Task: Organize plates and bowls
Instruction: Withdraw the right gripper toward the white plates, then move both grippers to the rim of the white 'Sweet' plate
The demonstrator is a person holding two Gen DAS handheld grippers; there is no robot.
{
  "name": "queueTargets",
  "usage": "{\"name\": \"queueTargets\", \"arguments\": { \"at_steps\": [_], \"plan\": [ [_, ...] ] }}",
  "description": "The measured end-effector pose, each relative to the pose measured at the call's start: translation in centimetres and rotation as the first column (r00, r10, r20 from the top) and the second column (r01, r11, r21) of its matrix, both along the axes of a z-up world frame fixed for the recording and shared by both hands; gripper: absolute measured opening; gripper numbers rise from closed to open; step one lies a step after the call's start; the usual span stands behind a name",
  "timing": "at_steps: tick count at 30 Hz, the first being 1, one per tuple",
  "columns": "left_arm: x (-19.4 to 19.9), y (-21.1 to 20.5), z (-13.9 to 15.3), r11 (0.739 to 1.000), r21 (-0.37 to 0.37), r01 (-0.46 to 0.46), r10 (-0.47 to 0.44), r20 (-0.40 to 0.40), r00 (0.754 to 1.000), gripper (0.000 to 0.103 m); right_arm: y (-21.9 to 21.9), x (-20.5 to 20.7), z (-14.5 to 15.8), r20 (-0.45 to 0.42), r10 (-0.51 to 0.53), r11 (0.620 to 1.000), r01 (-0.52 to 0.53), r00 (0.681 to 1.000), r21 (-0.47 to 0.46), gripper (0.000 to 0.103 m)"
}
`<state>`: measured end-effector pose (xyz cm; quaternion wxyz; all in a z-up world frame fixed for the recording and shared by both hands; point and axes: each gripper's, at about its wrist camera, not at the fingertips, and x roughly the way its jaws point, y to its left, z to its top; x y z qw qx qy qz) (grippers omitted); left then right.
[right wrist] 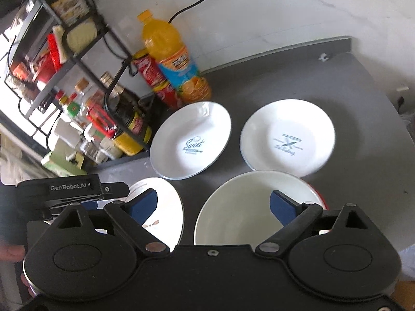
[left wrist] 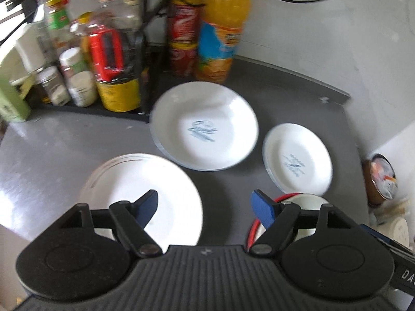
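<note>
Glazed, probably slippery and breakable, the bowl [right wrist: 249, 207] at six o'clock wants a rim pinch from the spread, empty right gripper [right wrist: 214, 204].

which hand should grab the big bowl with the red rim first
Right, probably. The right tongs hang open directly over the red-rimmed bowl, one finger inside it; the left tongs sit nearer the plain plate.

glossy white plates [right wrist: 190, 140], matt grey counter [right wrist: 363, 181]
</note>
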<state>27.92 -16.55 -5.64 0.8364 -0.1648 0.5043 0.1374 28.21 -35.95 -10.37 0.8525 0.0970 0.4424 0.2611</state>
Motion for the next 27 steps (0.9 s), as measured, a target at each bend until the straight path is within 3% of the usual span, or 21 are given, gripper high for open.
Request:
{"name": "queueTargets", "arguments": {
  "at_steps": [4, 21, 27],
  "plan": [
    [-0.6, 1.4, -0.6, 0.999, -0.007, -0.05, 0.05, -0.018, 0.999, 0.078, 0.8, 0.5, 0.0, -0.032, 0.042, 0.999, -0.042, 0.999, 0.007, 0.094],
    [-3.5, 5.9, -2.6, 0.988, 0.016, -0.152, 0.153, -0.08, 0.985, 0.078, 6.5, 1.8, -0.5, 0.027, 0.234, 0.954, -0.224, 0.972, -0.201, 0.098],
    [-4.0, 8.2, -1.9, 0.982, 0.078, -0.17, 0.175, -0.061, 0.983, 0.078, 8.1, 2.0, -1.1, 0.039, 0.281, 0.931, -0.263, 0.959, -0.255, 0.099]
  ]
}}
